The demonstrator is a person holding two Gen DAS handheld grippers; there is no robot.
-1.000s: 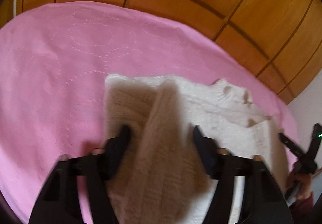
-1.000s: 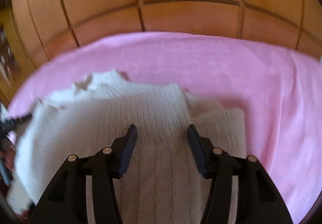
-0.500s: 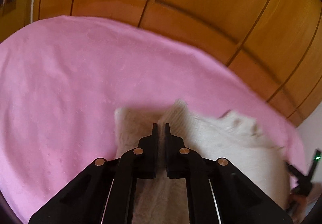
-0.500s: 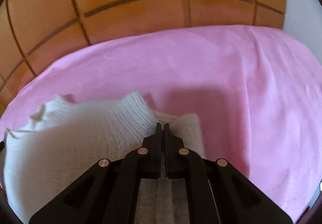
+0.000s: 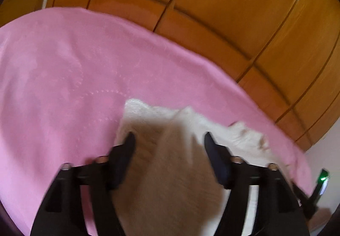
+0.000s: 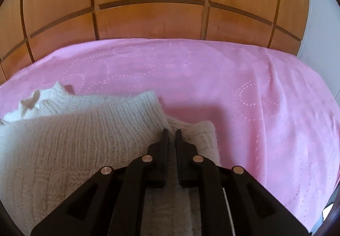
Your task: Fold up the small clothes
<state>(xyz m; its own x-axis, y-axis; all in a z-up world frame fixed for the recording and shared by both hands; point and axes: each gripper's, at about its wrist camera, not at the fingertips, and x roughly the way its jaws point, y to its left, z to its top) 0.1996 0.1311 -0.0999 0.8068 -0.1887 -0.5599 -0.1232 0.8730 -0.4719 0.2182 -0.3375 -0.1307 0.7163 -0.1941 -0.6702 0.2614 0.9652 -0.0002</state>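
Observation:
A cream knitted sweater lies partly folded on the pink bedspread. In the left wrist view the sweater fills the space between my fingers. My left gripper is open, with a raised fold of knit between its jaws, not pinched. My right gripper is shut on a folded edge of the sweater near its right side. The other gripper, with a green light, shows at the right edge of the left wrist view.
Wooden wardrobe panels stand right behind the bed. The pink bedspread stretches out to the left of the sweater and to its right in the right wrist view. A white wall is at the far right.
My left gripper, shut on the knit half a second ago, has opened and let the fold go. My right gripper closed a second ago and stays shut on the sweater.

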